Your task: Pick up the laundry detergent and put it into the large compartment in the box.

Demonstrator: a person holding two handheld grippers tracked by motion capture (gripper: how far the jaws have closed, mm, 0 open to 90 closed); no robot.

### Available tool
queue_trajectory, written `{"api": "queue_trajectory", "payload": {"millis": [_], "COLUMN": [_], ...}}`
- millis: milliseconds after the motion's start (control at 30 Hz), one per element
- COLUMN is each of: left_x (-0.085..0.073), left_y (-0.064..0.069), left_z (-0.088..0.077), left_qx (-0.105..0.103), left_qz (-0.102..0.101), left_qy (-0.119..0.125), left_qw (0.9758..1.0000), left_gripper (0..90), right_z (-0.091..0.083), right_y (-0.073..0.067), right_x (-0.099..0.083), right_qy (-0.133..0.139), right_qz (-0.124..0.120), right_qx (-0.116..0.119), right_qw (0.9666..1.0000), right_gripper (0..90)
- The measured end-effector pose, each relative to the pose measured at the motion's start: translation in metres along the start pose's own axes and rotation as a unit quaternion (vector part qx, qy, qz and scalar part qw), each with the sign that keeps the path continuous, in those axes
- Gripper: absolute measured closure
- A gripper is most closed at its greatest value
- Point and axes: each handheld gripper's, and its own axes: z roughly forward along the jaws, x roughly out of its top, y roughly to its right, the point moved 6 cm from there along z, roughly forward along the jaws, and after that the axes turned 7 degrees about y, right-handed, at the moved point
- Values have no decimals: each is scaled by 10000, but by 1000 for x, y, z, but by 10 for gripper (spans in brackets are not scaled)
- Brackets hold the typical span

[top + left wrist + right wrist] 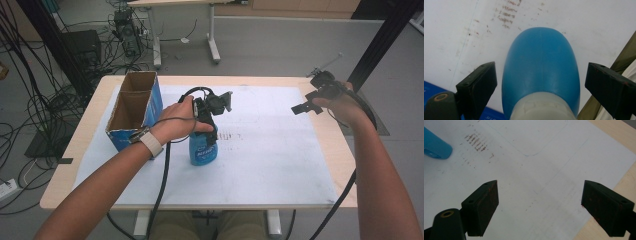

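cardboard box (134, 107): open, table's left | white sheet (270, 165): brown smudges | floor: cables (30, 100)

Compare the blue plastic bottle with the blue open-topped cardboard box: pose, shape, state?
The blue plastic bottle is rounded with a white neck; the blue cardboard box is rectangular, brown inside. The bottle stands mid-table between the left gripper jaws, which straddle it with gaps; the box sits untouched at the table's left edge, top open. Both stand upright and are blue outside.
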Motion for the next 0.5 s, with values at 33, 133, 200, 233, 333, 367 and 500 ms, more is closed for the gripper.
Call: {"api": "queue_trajectory", "payload": {"millis": [33, 133, 200, 233, 333, 367, 500], "left_x": [0, 0, 0, -1, -1, -1, -1], "left_y": [0, 1, 1, 2, 3, 3, 4], "left_z": [0, 3, 4, 5, 6, 6, 6], "left_qx": [3, 23, 30, 44, 80, 86, 106], "left_qz": [19, 22, 43, 34, 47, 55, 48], "left_qy": [9, -8, -31, -11, -3, -5, 8], "left_qw": [10000, 10000, 10000, 10000, 10000, 9999, 9999], "left_gripper": [111, 111, 114, 119, 139, 146, 149], "right_z": [0, 1, 2, 2, 3, 2, 1], "right_y": [0, 0, 0, 0, 0, 0, 0], "right_x": [0, 0, 0, 0, 0, 0, 0], "right_qy": [-2, -6, -2, -1, 1, 2, 12], "right_qz": [0, -7, -4, -4, -10, -11, -12], "right_qx": [0, 7, 12, 16, 20, 21, 7], "right_qw": [10000, 10000, 10000, 10000, 10000, 10000, 10000], "right_gripper": [144, 144, 144, 144, 144, 144, 144]}}
